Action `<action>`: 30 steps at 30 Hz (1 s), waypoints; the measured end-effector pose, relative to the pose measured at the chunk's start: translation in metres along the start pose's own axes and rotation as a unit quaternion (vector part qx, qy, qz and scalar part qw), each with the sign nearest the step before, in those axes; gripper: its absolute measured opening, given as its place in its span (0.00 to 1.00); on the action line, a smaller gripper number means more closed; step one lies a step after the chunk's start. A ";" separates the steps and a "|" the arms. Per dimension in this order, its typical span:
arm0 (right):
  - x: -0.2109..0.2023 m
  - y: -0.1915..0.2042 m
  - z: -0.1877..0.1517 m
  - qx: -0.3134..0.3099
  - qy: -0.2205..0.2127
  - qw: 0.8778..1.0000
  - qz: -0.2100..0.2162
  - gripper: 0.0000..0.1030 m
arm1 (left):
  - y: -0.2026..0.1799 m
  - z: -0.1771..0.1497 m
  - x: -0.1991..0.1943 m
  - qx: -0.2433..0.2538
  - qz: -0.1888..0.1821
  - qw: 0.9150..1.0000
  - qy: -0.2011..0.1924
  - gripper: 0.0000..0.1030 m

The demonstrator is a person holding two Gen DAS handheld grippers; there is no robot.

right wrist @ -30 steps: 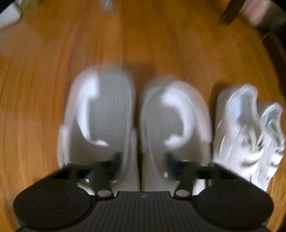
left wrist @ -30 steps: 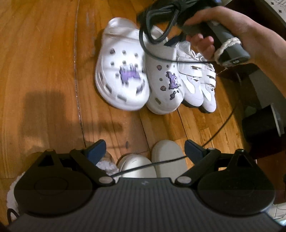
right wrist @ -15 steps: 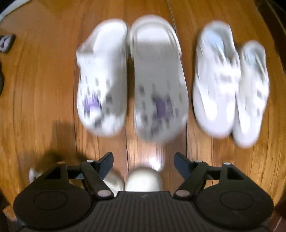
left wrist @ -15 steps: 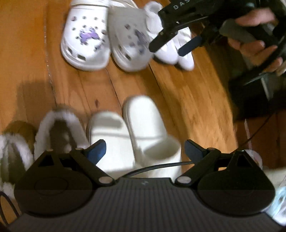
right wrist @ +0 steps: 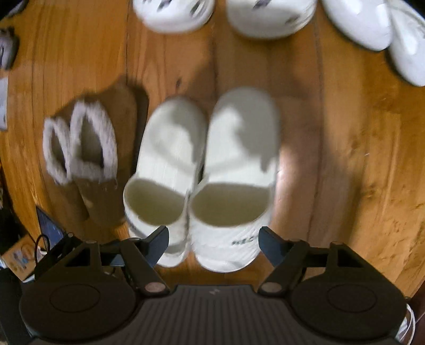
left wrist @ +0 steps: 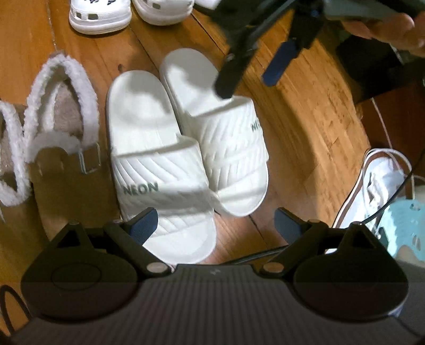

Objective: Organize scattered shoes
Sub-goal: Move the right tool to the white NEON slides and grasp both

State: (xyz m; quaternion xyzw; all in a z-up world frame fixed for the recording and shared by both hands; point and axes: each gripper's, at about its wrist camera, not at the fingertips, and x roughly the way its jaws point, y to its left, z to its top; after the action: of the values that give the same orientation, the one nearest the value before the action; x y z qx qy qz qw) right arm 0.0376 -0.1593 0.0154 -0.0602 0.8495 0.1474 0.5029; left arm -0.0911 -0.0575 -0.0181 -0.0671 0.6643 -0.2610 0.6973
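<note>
L gripper [left wrist: 215, 222] wide open, nothing held, hovering over toe end of a white slide pair [left wrist: 183, 159]. R gripper [right wrist: 213, 242] likewise wide open & empty, above same pair [right wrist: 202, 169] from toe side; also seen in left wrist view [left wrist: 252, 69] over the far slide's heel, held by a hand [left wrist: 385, 29]. Slides side by side, touching, on wood floor [right wrist: 345, 159]. "NEON" printed in dark letters on near slide's strap; far strap shows only "NE", rest cut off. Fur-lined brown slippers [left wrist: 53, 127] just beside slides on the left. White clogs [right wrist: 223, 13] w/ purple charms beyond, white sneakers [right wrist: 379, 29] beside those. Pale-blue clog [left wrist: 403, 228] & white sneaker [left wrist: 379, 185] at right edge of left view.
</note>
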 end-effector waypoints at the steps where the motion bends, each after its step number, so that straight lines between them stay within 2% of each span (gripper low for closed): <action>1: 0.003 0.002 0.001 -0.003 0.003 1.000 -0.001 0.73 | -0.001 -0.003 0.001 0.001 0.007 1.000 -0.003 0.93; 6: 0.019 0.017 0.006 -0.022 0.020 1.000 -0.007 0.73 | -0.005 -0.009 0.000 0.010 0.030 0.999 -0.011 0.93; 10: 0.030 0.022 0.013 -0.027 0.025 0.999 -0.013 0.78 | -0.002 -0.011 0.000 0.009 0.027 1.000 -0.007 0.93; 13: 0.032 0.024 0.017 -0.025 0.030 0.999 -0.017 0.79 | 0.002 -0.012 0.003 0.002 0.025 1.000 -0.001 0.93; 19: 0.021 0.030 0.022 -0.033 0.006 0.999 -0.016 0.77 | 0.017 -0.021 -0.005 -0.023 0.013 1.000 -0.016 0.93; 23: 0.040 0.035 0.031 -0.037 0.018 0.998 -0.046 0.76 | 0.036 -0.028 -0.019 -0.051 0.030 0.998 -0.037 0.93; 27: 0.064 0.047 0.034 -0.057 0.049 0.993 -0.086 0.74 | 0.050 -0.033 -0.023 -0.073 0.036 0.996 -0.040 0.93; 30: 0.069 0.051 0.036 -0.062 0.057 0.992 -0.099 0.74 | 0.053 -0.034 -0.024 -0.079 0.036 0.995 -0.039 0.93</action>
State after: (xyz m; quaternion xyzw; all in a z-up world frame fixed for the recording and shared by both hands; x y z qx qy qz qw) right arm 0.0215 -0.0969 -0.0515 -0.1832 0.8560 0.1460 0.4609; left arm -0.1091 0.0078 -0.0240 -0.1083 0.6567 -0.1800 0.7243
